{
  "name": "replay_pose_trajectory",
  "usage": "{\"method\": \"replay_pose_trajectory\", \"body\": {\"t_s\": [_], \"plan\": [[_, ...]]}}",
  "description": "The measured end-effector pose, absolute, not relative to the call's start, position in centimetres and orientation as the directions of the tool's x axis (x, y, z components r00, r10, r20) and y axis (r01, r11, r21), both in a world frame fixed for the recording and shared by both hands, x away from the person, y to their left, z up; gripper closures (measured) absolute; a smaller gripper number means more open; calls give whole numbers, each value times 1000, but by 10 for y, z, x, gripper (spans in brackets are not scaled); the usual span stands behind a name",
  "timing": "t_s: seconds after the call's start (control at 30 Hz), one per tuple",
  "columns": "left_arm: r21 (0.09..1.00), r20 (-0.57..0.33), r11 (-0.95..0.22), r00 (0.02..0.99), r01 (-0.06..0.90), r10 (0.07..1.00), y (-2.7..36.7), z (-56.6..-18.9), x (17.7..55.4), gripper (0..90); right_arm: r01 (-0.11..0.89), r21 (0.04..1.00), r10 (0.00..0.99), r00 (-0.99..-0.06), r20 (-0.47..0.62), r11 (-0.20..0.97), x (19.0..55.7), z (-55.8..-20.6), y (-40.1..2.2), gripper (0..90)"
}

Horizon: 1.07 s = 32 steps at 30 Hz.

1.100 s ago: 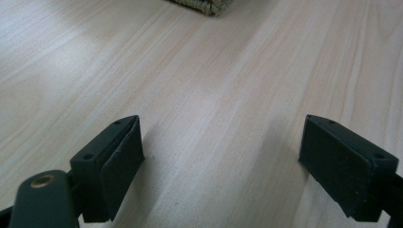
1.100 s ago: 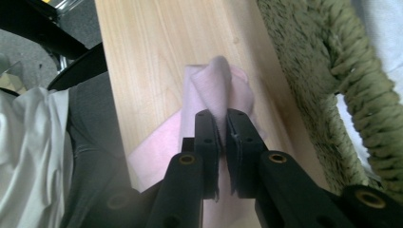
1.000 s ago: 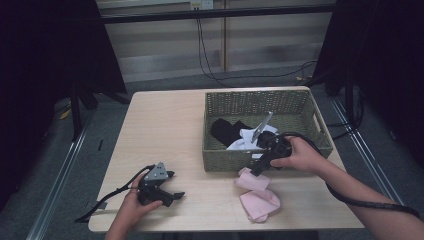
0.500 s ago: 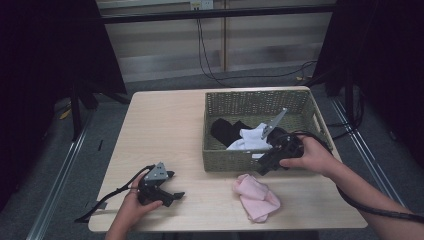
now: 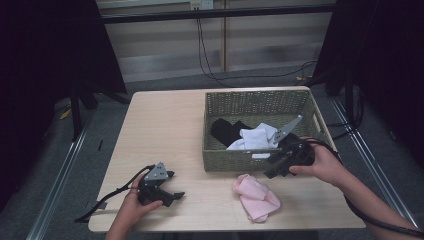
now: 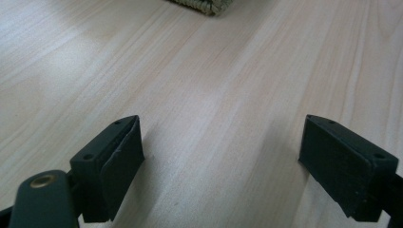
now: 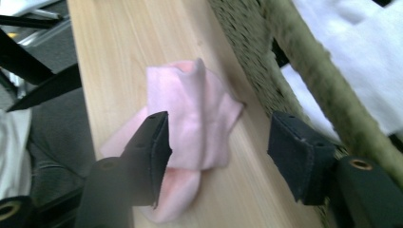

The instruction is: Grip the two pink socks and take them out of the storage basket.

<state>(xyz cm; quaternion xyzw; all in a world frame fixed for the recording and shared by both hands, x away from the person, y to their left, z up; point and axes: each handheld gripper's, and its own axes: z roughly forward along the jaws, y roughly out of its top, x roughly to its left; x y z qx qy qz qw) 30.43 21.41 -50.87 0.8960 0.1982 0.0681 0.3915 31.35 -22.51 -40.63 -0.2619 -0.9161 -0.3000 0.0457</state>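
Note:
A crumpled pink cloth point(image 5: 256, 196) lies on the wooden table point(image 5: 165, 130) just in front of a woven basket point(image 5: 260, 102). My right gripper point(image 5: 272, 172) hovers at the basket's front wall, up and to the right of the cloth. Its jaws have just been opening and stand open. In the right gripper view the pink cloth point(image 7: 190, 123) lies beyond the right gripper point(image 7: 218, 135), untouched by the pads. My left gripper point(image 5: 172, 195) rests on the table at the front left. The left gripper point(image 6: 221, 152) is open over bare wood.
The basket holds a white cloth point(image 5: 255, 137) and a black cloth point(image 5: 224, 130). Its front rim point(image 7: 304, 71) runs close beside my right jaw. Cables trail from both grippers. The table's front edge is close to the pink cloth and to both hands.
My right gripper has pulled away to the right from the pink cloth's upper end, and its jaws have opened. The cloth stays on the table. The left gripper has not moved.

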Motion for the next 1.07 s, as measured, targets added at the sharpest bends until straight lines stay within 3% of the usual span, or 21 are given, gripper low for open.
{"method": "replay_pose_trajectory", "body": {"t_s": [0.3, 0.73, 1.07], "plan": [[729, -33, -615, 912, 302, 409, 214, -509, 304, 140, 497, 600, 465, -857, 223, 627, 303, -419, -247, 334], [729, -34, -615, 912, 302, 408, 214, -509, 304, 139, 505, 625, 484, -846, 222, 595, 280, -448, -275, 298], [728, -35, -615, 912, 302, 408, 214, -509, 304, 139, 472, 656, 492, -853, 173, 589, 269, -451, -272, 294]]}}
